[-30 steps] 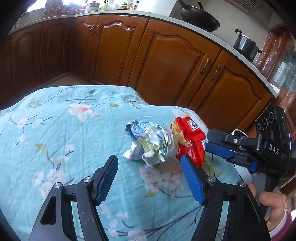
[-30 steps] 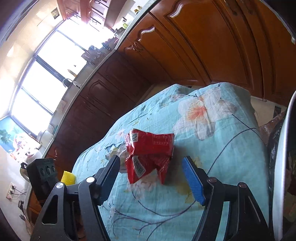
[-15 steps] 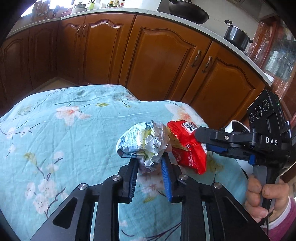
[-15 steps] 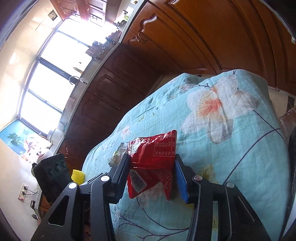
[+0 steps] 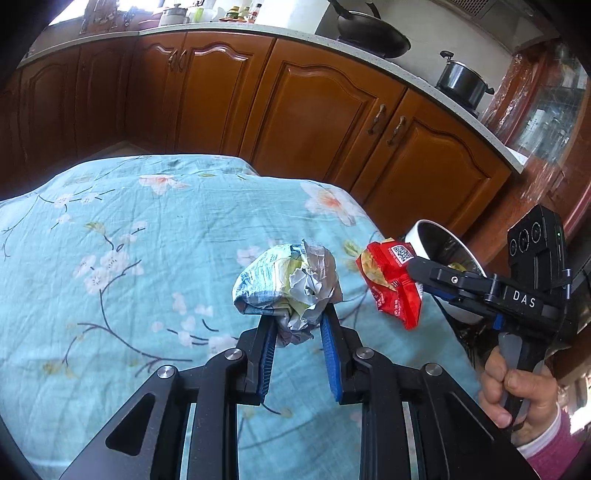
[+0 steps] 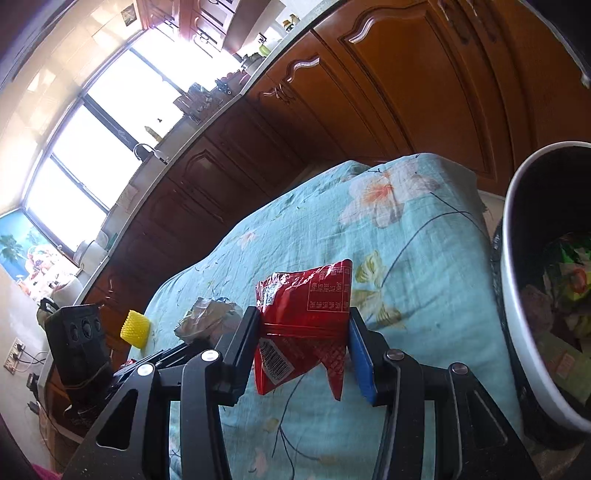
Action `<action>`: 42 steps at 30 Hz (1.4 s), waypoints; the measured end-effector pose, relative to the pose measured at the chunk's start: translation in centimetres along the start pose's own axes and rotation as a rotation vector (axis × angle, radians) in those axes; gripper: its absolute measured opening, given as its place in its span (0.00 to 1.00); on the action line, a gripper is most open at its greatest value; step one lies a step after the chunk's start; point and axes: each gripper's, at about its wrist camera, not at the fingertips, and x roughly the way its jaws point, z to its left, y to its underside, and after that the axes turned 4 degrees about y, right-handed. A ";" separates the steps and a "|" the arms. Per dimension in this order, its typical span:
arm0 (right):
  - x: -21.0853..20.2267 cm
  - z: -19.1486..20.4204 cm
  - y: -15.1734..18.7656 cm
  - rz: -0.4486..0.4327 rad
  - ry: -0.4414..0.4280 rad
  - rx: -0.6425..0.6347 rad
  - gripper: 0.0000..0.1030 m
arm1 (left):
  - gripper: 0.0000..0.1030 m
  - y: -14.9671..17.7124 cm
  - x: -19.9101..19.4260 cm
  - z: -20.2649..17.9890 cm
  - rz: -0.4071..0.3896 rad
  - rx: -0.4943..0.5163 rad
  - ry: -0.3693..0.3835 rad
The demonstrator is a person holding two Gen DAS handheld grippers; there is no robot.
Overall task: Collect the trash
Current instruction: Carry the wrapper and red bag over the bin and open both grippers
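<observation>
My left gripper (image 5: pixel 297 325) is shut on a crumpled white and blue wrapper (image 5: pixel 286 282) and holds it above the floral tablecloth (image 5: pixel 129 258). My right gripper (image 6: pixel 303 328) is shut on a red snack bag (image 6: pixel 304 321), lifted off the cloth. The red bag (image 5: pixel 391 280) and the right gripper (image 5: pixel 424 277) also show at the right of the left wrist view. The crumpled wrapper (image 6: pixel 208 315) and the left gripper show at the left of the right wrist view. A white trash bin (image 6: pixel 517 295) with wrappers inside stands just right of the red bag; it also shows in the left wrist view (image 5: pixel 443 243).
Wooden kitchen cabinets (image 5: pixel 314 110) run behind the table. A yellow textured object (image 6: pixel 135 328) lies on the cloth at the left of the right wrist view. A wok (image 5: pixel 373 35) and a pot (image 5: pixel 463 79) sit on the counter.
Both grippers closed from open onto their items, the left on the crumpled wrapper and the right on the red bag. Both have lifted them off the cloth. The bin has come into view.
</observation>
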 end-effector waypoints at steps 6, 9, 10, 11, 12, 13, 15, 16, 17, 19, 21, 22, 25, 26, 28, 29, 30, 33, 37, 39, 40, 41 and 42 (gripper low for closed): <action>-3.9 -0.6 2.2 -0.053 0.052 -0.018 0.46 | 0.22 1.5 -1.2 -3.4 0.000 0.044 0.002; -5.3 -0.8 3.1 -0.073 0.071 -0.005 0.46 | 0.22 2.1 -1.3 -4.8 0.007 0.054 0.021; -5.9 -1.0 3.4 -0.080 0.078 -0.001 0.46 | 0.22 2.2 -1.3 -5.2 0.010 0.058 0.026; -6.4 -1.3 3.7 -0.088 0.087 0.002 0.46 | 0.22 2.3 -1.3 -5.7 0.013 0.063 0.029; -6.7 -1.5 3.7 -0.096 0.097 0.004 0.46 | 0.22 2.5 -1.2 -6.1 0.018 0.069 0.033; -7.2 -1.8 3.9 -0.106 0.109 0.009 0.46 | 0.22 2.6 -1.1 -6.6 0.024 0.074 0.038; -8.3 -2.2 4.4 -0.123 0.120 0.017 0.46 | 0.22 2.8 -0.7 -7.5 0.031 0.081 0.047; -8.8 -2.4 4.6 -0.131 0.124 0.021 0.46 | 0.22 2.9 -0.6 -7.9 0.036 0.088 0.052; -9.2 -2.6 4.6 -0.139 0.129 0.023 0.46 | 0.22 3.0 -0.5 -8.4 0.040 0.093 0.056; -10.2 -3.1 4.8 -0.152 0.139 0.026 0.46 | 0.22 3.1 -0.1 -9.2 0.047 0.103 0.064; -11.0 -3.8 5.0 -0.162 0.149 0.031 0.46 | 0.22 3.1 0.1 -10.1 0.054 0.117 0.068; -11.4 -4.0 5.1 -0.167 0.152 0.034 0.46 | 0.22 3.2 0.2 -10.5 0.056 0.123 0.070; -12.2 -4.8 5.1 -0.178 0.164 0.046 0.46 | 0.22 3.0 0.9 -11.4 0.063 0.137 0.076; -12.5 -5.1 5.1 -0.182 0.166 0.048 0.46 | 0.22 2.9 1.1 -11.7 0.066 0.140 0.076; -13.0 -5.6 5.1 -0.192 0.174 0.053 0.46 | 0.22 2.7 1.4 -12.2 0.069 0.148 0.077; -13.2 -5.8 5.0 -0.196 0.177 0.054 0.46 | 0.22 2.6 1.6 -12.3 0.069 0.150 0.078; -13.5 -5.9 5.0 -0.201 0.181 0.056 0.46 | 0.22 2.5 1.7 -12.5 0.070 0.151 0.079; -14.0 -6.5 4.9 -0.211 0.191 0.059 0.46 | 0.22 2.3 2.4 -12.9 0.074 0.159 0.082; -14.6 -7.3 4.8 -0.223 0.203 0.070 0.46 | 0.22 2.0 3.0 -13.5 0.077 0.172 0.083; -14.9 -7.7 4.7 -0.231 0.207 0.077 0.46 | 0.22 1.8 3.3 -13.8 0.077 0.178 0.086; -15.1 -7.8 4.8 -0.233 0.208 0.079 0.46 | 0.22 1.7 3.4 -13.9 0.078 0.181 0.087; -15.2 -7.9 4.8 -0.236 0.211 0.080 0.46 | 0.22 1.5 3.5 -14.1 0.080 0.185 0.089; -15.4 -8.0 4.7 -0.239 0.214 0.082 0.46 | 0.22 1.4 3.7 -14.3 0.081 0.188 0.090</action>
